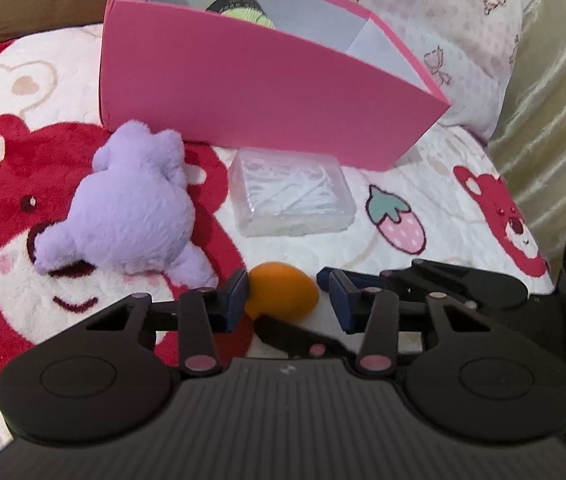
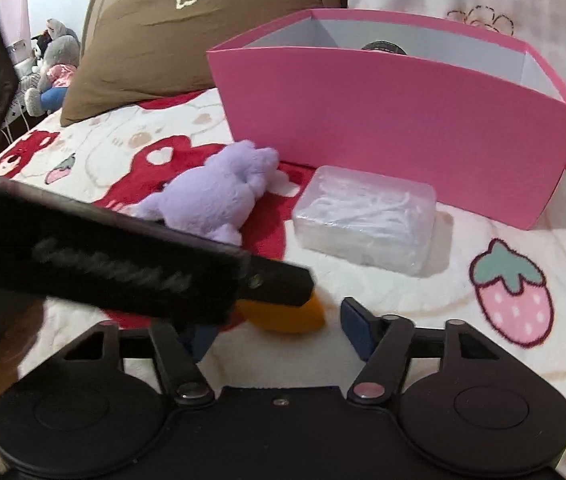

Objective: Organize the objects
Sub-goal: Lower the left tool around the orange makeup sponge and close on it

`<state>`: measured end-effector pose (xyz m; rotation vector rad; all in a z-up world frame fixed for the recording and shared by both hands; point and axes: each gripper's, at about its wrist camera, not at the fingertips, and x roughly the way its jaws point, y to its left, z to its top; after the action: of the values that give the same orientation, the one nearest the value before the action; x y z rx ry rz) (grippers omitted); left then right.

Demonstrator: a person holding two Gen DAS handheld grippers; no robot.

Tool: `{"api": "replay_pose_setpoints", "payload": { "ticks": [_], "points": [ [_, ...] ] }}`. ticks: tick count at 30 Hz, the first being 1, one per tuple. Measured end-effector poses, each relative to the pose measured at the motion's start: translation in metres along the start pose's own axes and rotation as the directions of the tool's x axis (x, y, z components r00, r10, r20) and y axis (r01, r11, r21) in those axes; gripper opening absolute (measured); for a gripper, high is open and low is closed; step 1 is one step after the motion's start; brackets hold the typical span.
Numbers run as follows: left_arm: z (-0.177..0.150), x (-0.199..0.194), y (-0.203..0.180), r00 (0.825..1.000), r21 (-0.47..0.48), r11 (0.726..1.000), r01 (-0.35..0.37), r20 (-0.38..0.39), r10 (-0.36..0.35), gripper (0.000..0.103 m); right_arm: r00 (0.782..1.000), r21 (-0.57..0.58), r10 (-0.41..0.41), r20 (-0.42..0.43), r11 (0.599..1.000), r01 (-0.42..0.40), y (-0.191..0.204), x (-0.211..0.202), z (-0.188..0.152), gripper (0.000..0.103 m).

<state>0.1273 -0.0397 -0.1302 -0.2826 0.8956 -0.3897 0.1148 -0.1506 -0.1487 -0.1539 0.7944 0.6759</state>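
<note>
An orange egg-shaped sponge (image 1: 283,296) (image 2: 299,318) lies on the bear-print blanket (image 1: 415,168). My left gripper (image 1: 289,300) is open around it. Its left pad touches the sponge and a thin gap shows at the right pad. In the right wrist view the left gripper's black finger (image 2: 283,282) covers the sponge's top. My right gripper (image 2: 279,332) is open too, and the sponge sits between its fingers without contact. One of its blue fingers (image 1: 363,274) shows behind the left one. A purple plush (image 1: 131,200) (image 2: 219,196) and a clear case of white sticks (image 1: 291,196) (image 2: 367,220) lie before the pink box (image 1: 267,92) (image 2: 403,120).
Inside the pink box sits a green and black item (image 1: 243,8). A brown pillow (image 2: 187,40) and a pale patterned pillow (image 1: 443,20) stand behind the box. A golden curtain (image 1: 555,100) hangs at the right. Plush toys (image 2: 55,64) sit far off at the left.
</note>
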Motion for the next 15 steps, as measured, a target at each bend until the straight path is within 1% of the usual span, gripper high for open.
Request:
{"api": "replay_pose_setpoints", "payload": {
  "ticks": [2, 3, 4, 5, 6, 8, 10, 12, 15],
  "points": [
    [0.000, 0.003, 0.001, 0.999, -0.001, 1.000, -0.008, -0.039, 0.008, 0.043, 1.000, 0.031, 0.018, -0.007, 0.999, -0.017, -0.007, 0.003, 0.000, 0.057],
    [0.001, 0.004, 0.000, 0.998, -0.003, 1.000, -0.018, -0.063, 0.018, 0.043, 1.000, 0.040, 0.029, -0.009, 0.999, -0.029, -0.009, 0.003, 0.000, 0.052],
    [0.003, 0.004, -0.002, 0.997, 0.000, 1.000, -0.031, -0.073, 0.031, 0.043, 0.999, 0.042, 0.042, -0.006, 0.998, -0.041, -0.010, 0.003, 0.000, 0.051],
    [0.004, 0.002, -0.005, 0.997, 0.010, 0.999, -0.032, -0.073, 0.033, 0.043, 0.999, 0.031, 0.052, -0.012, 0.998, -0.051, -0.008, 0.003, 0.001, 0.051],
    [0.005, 0.002, -0.008, 0.997, 0.028, 0.999, -0.027, -0.067, 0.029, 0.044, 0.999, 0.013, 0.039, -0.008, 0.999, -0.039, -0.006, 0.003, 0.000, 0.051],
    [0.005, 0.004, -0.012, 0.997, 0.061, 0.997, -0.050, -0.063, 0.054, 0.044, 1.000, -0.008, 0.029, 0.003, 1.000, -0.029, -0.002, 0.001, 0.000, 0.051],
    [0.004, 0.006, -0.012, 0.996, 0.057, 0.997, -0.059, -0.061, 0.063, 0.043, 1.000, -0.006, 0.031, 0.001, 0.999, -0.031, -0.003, 0.001, 0.000, 0.050],
    [0.003, 0.005, -0.012, 0.997, 0.044, 0.998, -0.050, -0.051, 0.053, 0.043, 0.999, -0.006, 0.033, 0.008, 0.999, -0.033, -0.003, -0.002, 0.000, 0.049],
    [0.002, 0.004, -0.014, 0.997, 0.043, 0.998, -0.055, -0.047, 0.057, 0.043, 1.000, -0.028, 0.024, 0.013, 0.999, -0.024, 0.000, -0.003, 0.000, 0.049]
  ]
}}
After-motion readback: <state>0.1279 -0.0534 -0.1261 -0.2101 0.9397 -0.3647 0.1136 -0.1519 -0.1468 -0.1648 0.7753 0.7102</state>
